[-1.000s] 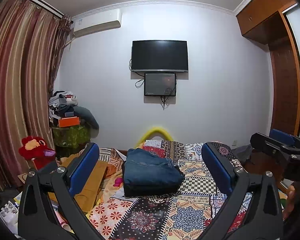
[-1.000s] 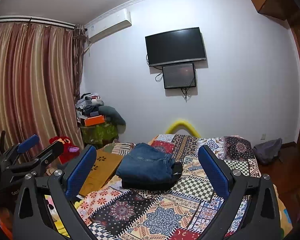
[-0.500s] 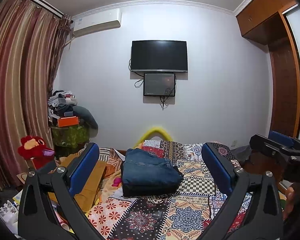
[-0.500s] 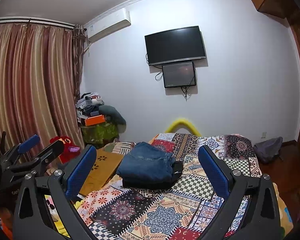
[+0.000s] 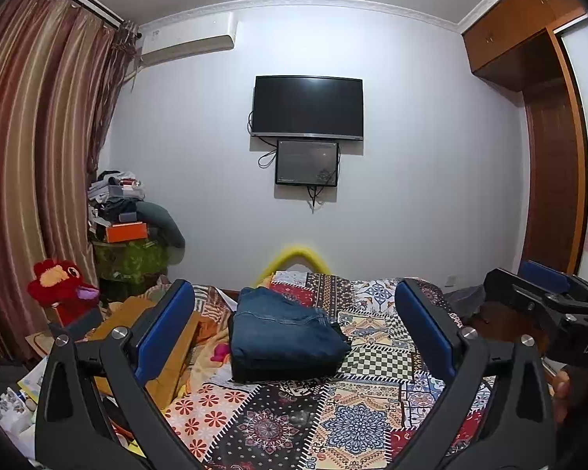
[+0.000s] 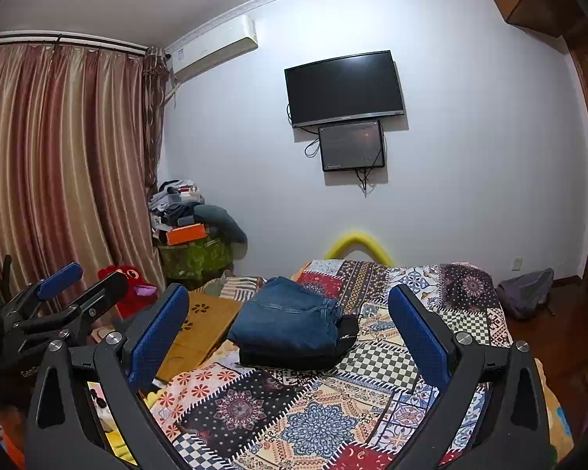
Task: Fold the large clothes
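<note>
- The left gripper (image 5: 294, 321), a black two-finger tool with blue pads, is spread wide and holds nothing. It hangs in the air above the bed, pointing at the clothes.
- The right gripper (image 6: 288, 321), another black tool with blue pads, is also spread wide with nothing in it. It sits beside the left one, so each tool shows at the edge of the other's view.
- Both tools are well apart from the clothes, so it looks like they are done with them or have not reached for them yet.
- The folded blue denim jeans (image 5: 282, 325) lie in a neat, thick square on the bed. They rest on top of a folded black garment (image 6: 290, 358), making a small stack.
- The stack sits on the colourful patchwork bedspread (image 5: 356, 419), near its left side. The flat bed gives room to fold big clothes.
- The folding of these jeans looks finished.
- Farther off, a black flat television (image 5: 307, 105) hangs on the white wall, and a red stuffed toy (image 5: 60, 286) sits by the striped curtain.
</note>
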Action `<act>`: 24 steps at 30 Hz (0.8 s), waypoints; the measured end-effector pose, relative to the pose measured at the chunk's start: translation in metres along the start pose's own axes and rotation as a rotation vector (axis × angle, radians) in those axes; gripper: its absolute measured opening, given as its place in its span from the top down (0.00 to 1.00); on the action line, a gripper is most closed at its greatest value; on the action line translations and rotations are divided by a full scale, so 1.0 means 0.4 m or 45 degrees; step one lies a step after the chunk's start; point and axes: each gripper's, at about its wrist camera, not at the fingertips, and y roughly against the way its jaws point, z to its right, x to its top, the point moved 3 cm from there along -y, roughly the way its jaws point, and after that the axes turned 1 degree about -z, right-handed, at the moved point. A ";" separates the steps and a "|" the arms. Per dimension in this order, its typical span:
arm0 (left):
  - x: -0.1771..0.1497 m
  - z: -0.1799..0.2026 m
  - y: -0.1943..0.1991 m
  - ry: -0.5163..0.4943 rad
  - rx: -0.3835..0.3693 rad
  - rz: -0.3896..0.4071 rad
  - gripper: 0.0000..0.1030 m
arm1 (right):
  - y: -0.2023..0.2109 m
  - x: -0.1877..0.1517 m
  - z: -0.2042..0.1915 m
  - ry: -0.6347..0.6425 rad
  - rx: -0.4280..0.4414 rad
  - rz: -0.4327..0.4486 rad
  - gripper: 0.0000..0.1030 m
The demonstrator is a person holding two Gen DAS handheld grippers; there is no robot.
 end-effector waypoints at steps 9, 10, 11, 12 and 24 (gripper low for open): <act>-0.002 0.005 0.000 0.005 -0.015 -0.003 0.00 | -0.001 0.002 0.002 -0.002 0.001 -0.001 0.02; -0.002 0.005 0.000 0.006 -0.016 -0.004 0.00 | -0.001 0.002 0.003 -0.002 0.000 -0.001 0.02; -0.002 0.004 0.000 0.007 -0.017 -0.005 0.00 | -0.002 0.003 0.004 -0.003 -0.001 -0.002 0.02; -0.001 0.005 0.001 0.008 -0.017 -0.005 0.00 | -0.001 0.002 0.004 -0.004 0.000 -0.001 0.02; 0.001 0.006 0.002 0.016 -0.053 -0.015 0.00 | -0.004 -0.002 0.006 -0.008 0.002 -0.004 0.02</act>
